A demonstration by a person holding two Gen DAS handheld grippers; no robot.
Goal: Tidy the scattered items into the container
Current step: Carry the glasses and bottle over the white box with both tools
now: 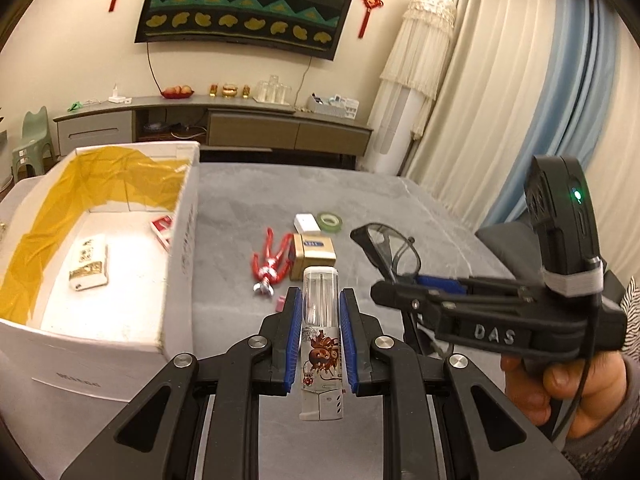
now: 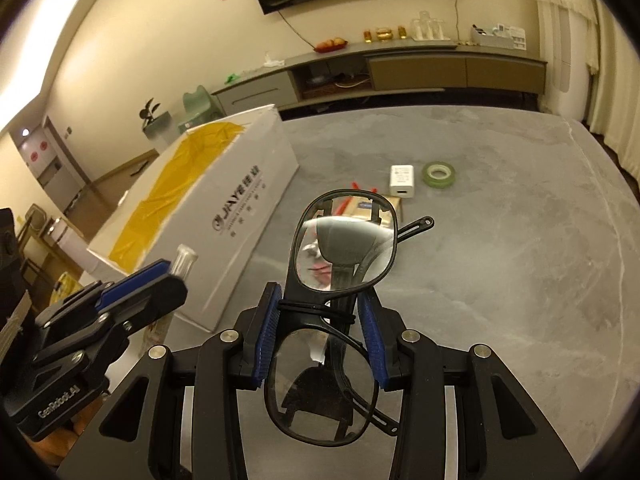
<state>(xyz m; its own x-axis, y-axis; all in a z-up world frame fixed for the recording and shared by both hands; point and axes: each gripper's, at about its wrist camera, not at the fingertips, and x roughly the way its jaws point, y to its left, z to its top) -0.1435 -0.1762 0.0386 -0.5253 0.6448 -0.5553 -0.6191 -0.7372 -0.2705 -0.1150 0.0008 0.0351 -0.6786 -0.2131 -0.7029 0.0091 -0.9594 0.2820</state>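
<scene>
My left gripper (image 1: pixel 320 308) is shut on a small clear-capped bottle (image 1: pixel 321 332) with a printed label, held above the grey table. To its right hangs my right gripper (image 1: pixel 394 292), held by a hand. In the right wrist view that right gripper (image 2: pixel 320 312) is shut on black-framed glasses (image 2: pixel 344 240), lenses stacked upright. The white cardboard box (image 1: pixel 178 248) with yellow tape stands at left, holding a white packet (image 1: pixel 89 262) and a red pack (image 1: pixel 162 228). On the table lie a red toy figure (image 1: pixel 270 260), a tan box (image 1: pixel 312 254), a white charger (image 2: pixel 401 181) and a green tape roll (image 2: pixel 440 174).
A small pink piece (image 1: pixel 281 303) lies on the table near my left fingers. The grey table (image 2: pixel 520 280) stretches right toward curtains (image 1: pixel 520 100). A low cabinet (image 1: pixel 248 124) with dishes lines the far wall. The box's right wall (image 2: pixel 240 216) stands close to both grippers.
</scene>
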